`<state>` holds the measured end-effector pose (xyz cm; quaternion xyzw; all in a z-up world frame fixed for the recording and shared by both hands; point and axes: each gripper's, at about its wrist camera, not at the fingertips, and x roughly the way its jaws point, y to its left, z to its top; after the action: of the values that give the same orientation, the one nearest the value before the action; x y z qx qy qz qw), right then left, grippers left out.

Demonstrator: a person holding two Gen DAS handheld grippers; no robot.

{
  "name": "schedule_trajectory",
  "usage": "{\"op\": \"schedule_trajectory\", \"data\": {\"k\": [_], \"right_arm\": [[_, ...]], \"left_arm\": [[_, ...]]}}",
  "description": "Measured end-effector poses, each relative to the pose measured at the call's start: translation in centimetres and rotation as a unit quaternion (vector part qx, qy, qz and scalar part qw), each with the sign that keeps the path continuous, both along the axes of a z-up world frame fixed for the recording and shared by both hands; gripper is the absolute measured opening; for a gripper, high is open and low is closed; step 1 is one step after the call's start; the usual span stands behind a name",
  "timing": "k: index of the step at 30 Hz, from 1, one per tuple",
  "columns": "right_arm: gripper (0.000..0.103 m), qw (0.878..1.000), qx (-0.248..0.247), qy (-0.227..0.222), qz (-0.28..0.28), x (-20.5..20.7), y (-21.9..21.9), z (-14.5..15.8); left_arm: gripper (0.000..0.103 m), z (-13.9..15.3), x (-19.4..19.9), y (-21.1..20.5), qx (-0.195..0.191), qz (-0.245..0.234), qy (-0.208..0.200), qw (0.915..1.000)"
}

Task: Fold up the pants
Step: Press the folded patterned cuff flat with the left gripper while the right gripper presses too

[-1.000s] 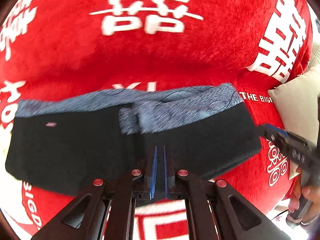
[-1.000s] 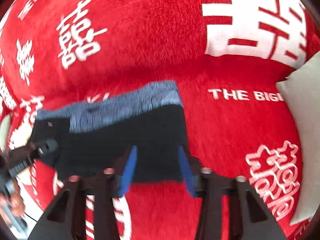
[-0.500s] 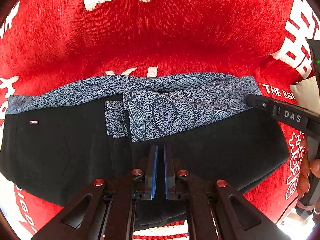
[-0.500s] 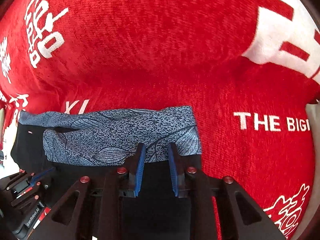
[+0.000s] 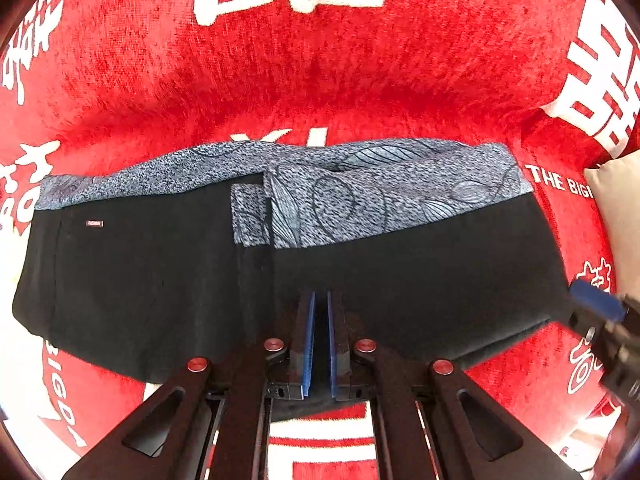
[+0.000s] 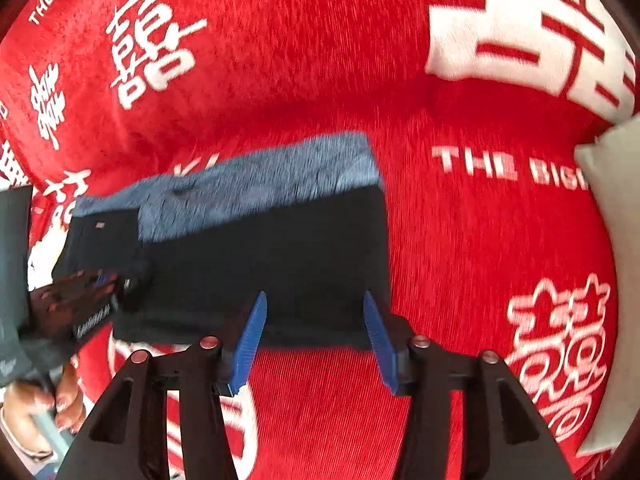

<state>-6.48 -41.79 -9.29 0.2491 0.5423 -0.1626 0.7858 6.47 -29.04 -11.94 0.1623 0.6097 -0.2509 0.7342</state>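
Left tool (image 5: 319, 344) pinches shut on the pants (image 5: 160, 280) near their front hem, anchoring them; right tool (image 6: 314, 340) is opening, empty, letting go.

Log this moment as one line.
pants: folded on red blanket | left gripper: shut on pants | right gripper: opening, empty
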Motion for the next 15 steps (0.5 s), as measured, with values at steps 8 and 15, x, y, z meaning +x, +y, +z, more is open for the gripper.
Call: {"op": "schedule_trajectory", "data": {"k": [8, 15], "right_arm": [[0.055, 1.000, 0.018, 0.015, 0.011, -1.4, 0.1, 0.1], [0.055, 0.998, 0.012, 0.022, 0.049, -1.5, 0.8, 0.6]], "left_arm": [[0.007, 0.8, -1.7, 0.2, -0.024, 0.006, 0.025, 0.9994], [0.066, 2.5, -2.3, 0.9, -0.043, 0.026, 0.035, 0.9981]]}}
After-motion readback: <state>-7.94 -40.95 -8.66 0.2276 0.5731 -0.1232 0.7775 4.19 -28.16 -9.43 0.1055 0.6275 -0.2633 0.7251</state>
